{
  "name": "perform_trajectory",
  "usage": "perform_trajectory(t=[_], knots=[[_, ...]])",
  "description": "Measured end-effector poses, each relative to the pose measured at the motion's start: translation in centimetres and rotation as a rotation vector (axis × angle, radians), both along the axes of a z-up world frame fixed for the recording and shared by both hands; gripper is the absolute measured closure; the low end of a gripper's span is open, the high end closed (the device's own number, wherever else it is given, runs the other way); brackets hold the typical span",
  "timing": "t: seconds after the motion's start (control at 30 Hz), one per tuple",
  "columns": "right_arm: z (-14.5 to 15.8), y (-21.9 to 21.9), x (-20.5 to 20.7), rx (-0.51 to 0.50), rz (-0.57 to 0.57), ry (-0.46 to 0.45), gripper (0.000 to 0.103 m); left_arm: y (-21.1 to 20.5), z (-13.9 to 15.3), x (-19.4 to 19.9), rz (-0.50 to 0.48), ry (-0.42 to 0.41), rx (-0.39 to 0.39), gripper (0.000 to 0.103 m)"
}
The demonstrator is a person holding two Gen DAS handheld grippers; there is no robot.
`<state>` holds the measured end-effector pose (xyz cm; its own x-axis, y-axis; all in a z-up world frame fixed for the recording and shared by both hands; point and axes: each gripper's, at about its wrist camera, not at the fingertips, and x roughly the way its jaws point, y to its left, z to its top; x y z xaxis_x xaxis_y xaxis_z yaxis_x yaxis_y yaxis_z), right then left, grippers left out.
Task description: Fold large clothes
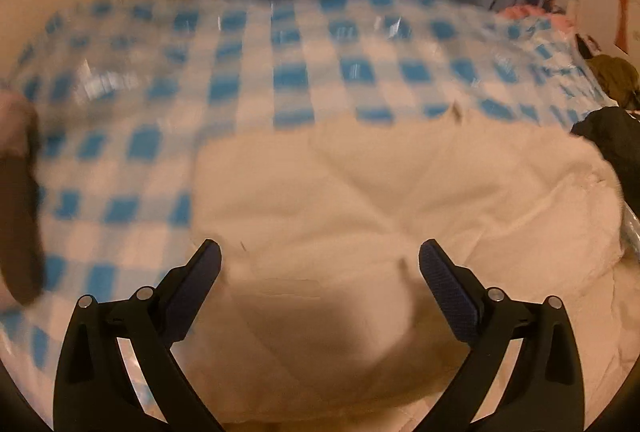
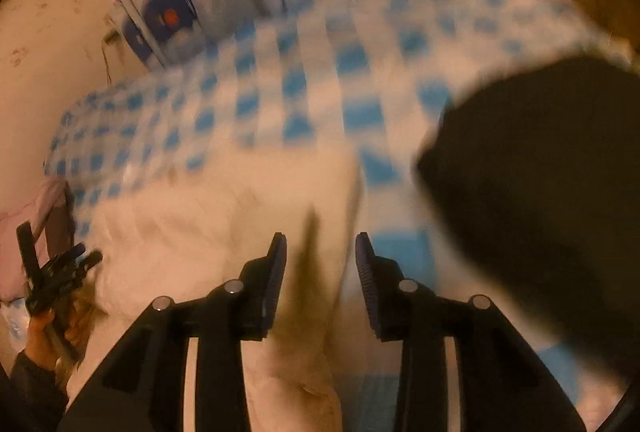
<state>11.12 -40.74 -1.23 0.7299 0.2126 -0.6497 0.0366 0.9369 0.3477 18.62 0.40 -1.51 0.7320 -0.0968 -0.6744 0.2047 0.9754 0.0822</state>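
Two grippers over cream garment [image 1: 360, 200] on blue-checked cloth [image 1: 248, 44], left gripper [image 1: 320, 264] jaws spread, right gripper [image 2: 320, 260] jaws parted, dark garment [image 2: 540, 200] beside.

your task piece is the cream-white garment [image 1: 360, 200], a large, thick, soft-looking thing lying on the blue-and-white checked cover [image 1: 256, 72]. in your left wrist view it spreads flat and wide across the near half of the cover, with shallow creases meeting near its middle and its left edge running straight. its far edge is uneven, and its right side bulges in a rounded fold. in your right wrist view the same garment [image 2: 208, 224] lies left of centre, its right edge ending in a straight, fairly crisp border against the checks. both views are blurred, so seams and fastenings can't be made out.
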Motion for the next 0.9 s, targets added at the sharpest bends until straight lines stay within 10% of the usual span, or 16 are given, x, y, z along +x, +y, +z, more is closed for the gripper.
perform_trajectory(t=[0.17, 0.3, 0.4, 0.73, 0.9], knots=[[3.9, 7.2, 2.8, -0.056, 0.133, -0.038, 0.052, -1.2, 1.9, 0.4, -0.015, -0.044, -0.005, 0.007], [-2.2, 10.2, 7.4, -0.174, 0.093, 0.149, 0.052, -2.3, -0.2, 2.1, -0.020, 0.024, -0.005, 0.007], [-8.0, 8.6, 8.5, -0.047, 0.082, 0.233, 0.052, -2.3, -4.0, 3.8, -0.030, 0.106, -0.005, 0.007], [-1.0, 8.6, 2.8, -0.147, 0.030, 0.073, 0.041, -2.1, -0.9, 0.0, -0.023, -0.049, 0.102, 0.007], [-7.7, 8.5, 3.5, -0.184, 0.087, 0.247, 0.037, -1.0, -4.3, 1.4, -0.050, 0.097, 0.096, 0.007]])
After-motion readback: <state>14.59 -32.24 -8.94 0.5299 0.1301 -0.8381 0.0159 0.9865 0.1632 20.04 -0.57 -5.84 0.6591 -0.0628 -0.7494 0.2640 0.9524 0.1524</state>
